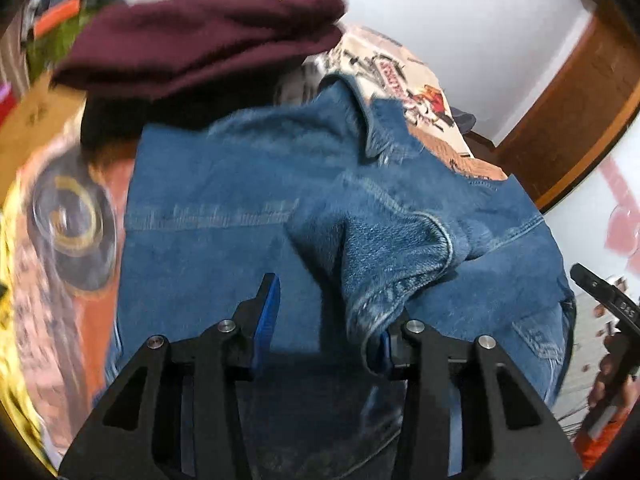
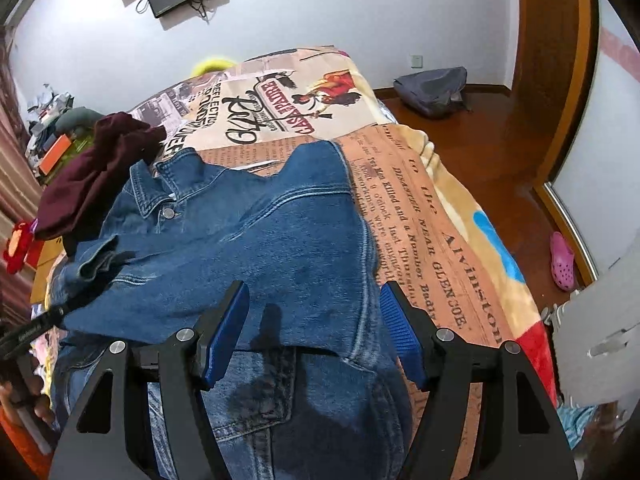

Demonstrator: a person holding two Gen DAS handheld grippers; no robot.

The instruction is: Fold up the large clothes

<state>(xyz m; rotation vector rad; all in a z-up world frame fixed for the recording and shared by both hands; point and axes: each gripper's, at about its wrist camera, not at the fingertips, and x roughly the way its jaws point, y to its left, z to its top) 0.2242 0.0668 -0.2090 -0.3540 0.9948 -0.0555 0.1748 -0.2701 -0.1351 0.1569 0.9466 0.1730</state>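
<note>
Both your left gripper [image 1: 326, 328] and right gripper [image 2: 314, 334] gape empty over the denim jacket [image 2: 248, 248]; "CASA PADRE" and "GLENCOE" read on the blanket [image 2: 432, 216] at right, maroon garment [image 2: 92, 172] upper left.

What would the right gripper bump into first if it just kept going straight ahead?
Most likely the denim jacket: the right gripper hangs open right over it, pointing along its back. Depth is unclear.
</note>
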